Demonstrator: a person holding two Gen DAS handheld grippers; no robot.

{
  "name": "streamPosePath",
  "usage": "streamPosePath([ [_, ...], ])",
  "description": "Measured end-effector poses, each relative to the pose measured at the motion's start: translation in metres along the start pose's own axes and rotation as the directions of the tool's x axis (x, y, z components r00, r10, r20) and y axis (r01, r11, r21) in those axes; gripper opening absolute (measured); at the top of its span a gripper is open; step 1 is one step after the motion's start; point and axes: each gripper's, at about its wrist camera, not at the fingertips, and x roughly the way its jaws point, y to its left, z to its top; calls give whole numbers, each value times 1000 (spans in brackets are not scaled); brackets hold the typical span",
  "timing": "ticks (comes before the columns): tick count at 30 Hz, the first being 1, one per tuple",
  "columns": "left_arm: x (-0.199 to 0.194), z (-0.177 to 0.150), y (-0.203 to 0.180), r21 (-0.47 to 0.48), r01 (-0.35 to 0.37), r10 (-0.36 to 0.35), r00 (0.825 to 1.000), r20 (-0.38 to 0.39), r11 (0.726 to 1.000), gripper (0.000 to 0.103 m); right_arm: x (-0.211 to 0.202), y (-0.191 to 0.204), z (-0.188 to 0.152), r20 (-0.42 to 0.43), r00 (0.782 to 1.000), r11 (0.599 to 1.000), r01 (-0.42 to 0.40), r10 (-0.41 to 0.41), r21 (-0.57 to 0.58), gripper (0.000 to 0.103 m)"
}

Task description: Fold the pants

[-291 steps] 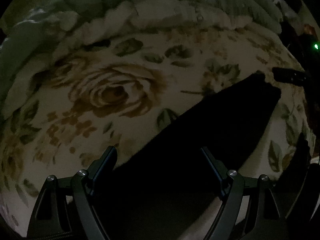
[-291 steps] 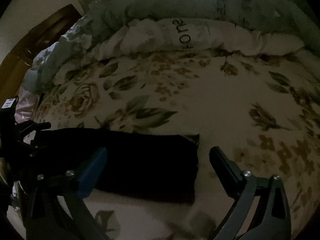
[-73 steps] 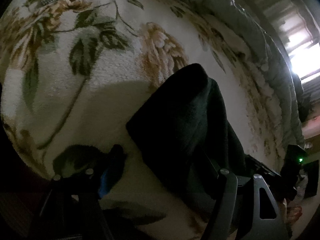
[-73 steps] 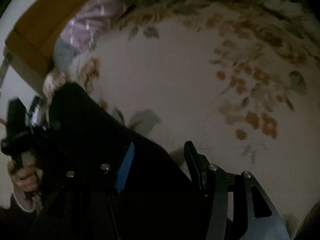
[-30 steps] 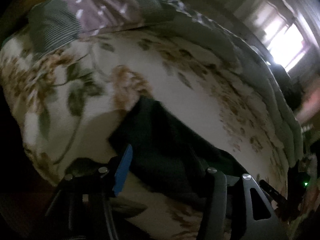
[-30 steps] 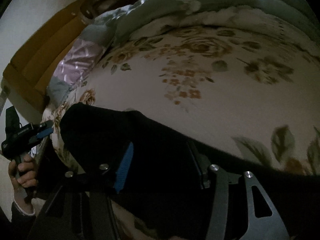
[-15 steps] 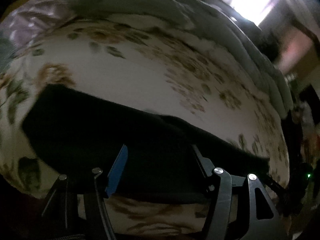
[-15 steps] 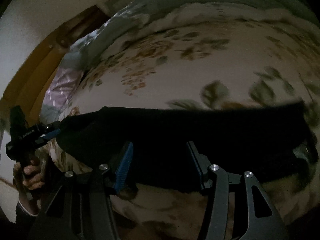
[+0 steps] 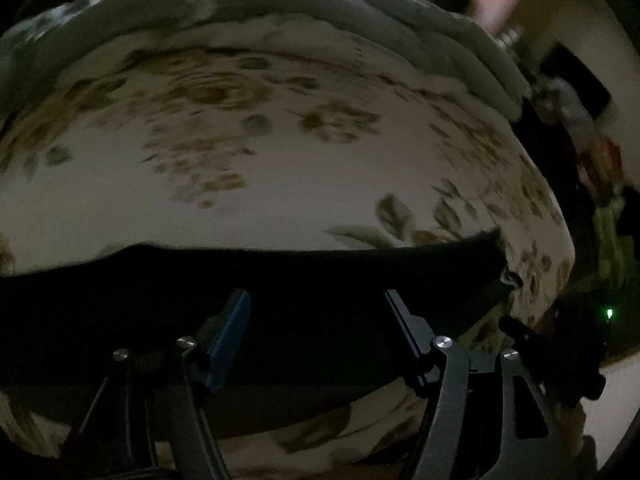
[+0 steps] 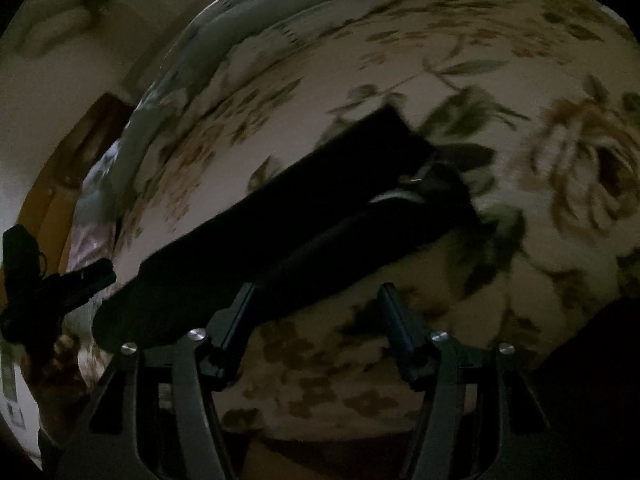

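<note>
The black pants (image 9: pixel 280 292) lie stretched out as a long dark band on the floral blanket (image 9: pixel 260 168). In the right wrist view the pants (image 10: pixel 304 216) run diagonally from lower left to upper right, waistband end at the upper right. My left gripper (image 9: pixel 316 300) is open, its fingers over the middle of the band, holding nothing. My right gripper (image 10: pixel 316 292) is open and empty, near the pants' near edge above the blanket (image 10: pixel 400 340). The left gripper also shows in the right wrist view (image 10: pixel 60 280), off the pants' left end.
A rolled grey-green quilt (image 9: pixel 360 12) lies along the far side of the bed. A wooden headboard (image 10: pixel 60 168) and a purple pillow (image 10: pixel 92 240) are at the left. The right gripper with a green light (image 9: pixel 580 320) shows at the bed's right edge.
Both grippers have let the pants down flat on the blanket and drawn back. The right wrist view has swung so the pants now run diagonally away.
</note>
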Motion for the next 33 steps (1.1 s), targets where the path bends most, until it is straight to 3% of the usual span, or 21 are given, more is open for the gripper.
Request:
streamPosePath([
  [4, 22, 12, -30, 74, 57, -52, 996, -67, 996, 68, -1, -12, 4, 18, 1000, 999, 14, -14, 45, 68],
  [10, 55, 26, -77, 229, 74, -43, 990, -136, 971, 70, 0, -23, 11, 42, 999, 996, 3, -7, 94, 72],
  [17, 109, 42, -136, 390, 182, -75, 959, -274, 903, 70, 6, -41, 15, 61, 998, 982, -35, 24, 186, 72],
  [20, 134, 48, -158, 420, 217, -79, 944, -321, 881, 70, 6, -45, 16, 91, 995, 979, -56, 39, 194, 72],
  [22, 152, 53, -169, 410, 257, -99, 924, -369, 875, 70, 5, -46, 17, 102, 994, 979, -66, 47, 192, 72],
  [24, 164, 56, -176, 405, 280, -108, 911, -399, 870, 70, 5, -48, 17, 118, 992, 978, -74, 51, 193, 66],
  [29, 195, 58, -194, 415, 307, -96, 884, -457, 856, 70, 2, -61, 14, 138, 989, 971, -82, 52, 223, 27],
  [33, 213, 56, -206, 436, 322, -86, 873, -480, 840, 69, 0, -63, 11, 147, 987, 969, -99, 66, 225, 22],
])
